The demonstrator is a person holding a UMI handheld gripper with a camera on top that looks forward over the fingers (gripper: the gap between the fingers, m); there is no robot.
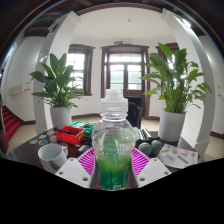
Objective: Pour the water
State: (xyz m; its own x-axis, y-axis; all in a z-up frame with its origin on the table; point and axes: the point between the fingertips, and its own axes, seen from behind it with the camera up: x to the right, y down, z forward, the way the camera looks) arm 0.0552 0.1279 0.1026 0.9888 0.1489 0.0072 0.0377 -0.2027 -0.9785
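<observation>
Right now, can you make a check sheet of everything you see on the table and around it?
Surface: dark table, crowded with things.
Job's things: clear bottle with a white cap and green contents stands between the fingers; white cup beside it.
Clutter: red box, some dark round things and other small items too small to name.
Gripper: gripper with pink pads on both sides of the bottle; whether they press on it cannot be told.
Cables: nothing seen.
Surroundings: two big leafy plants in white pots, windows, white walls.
</observation>
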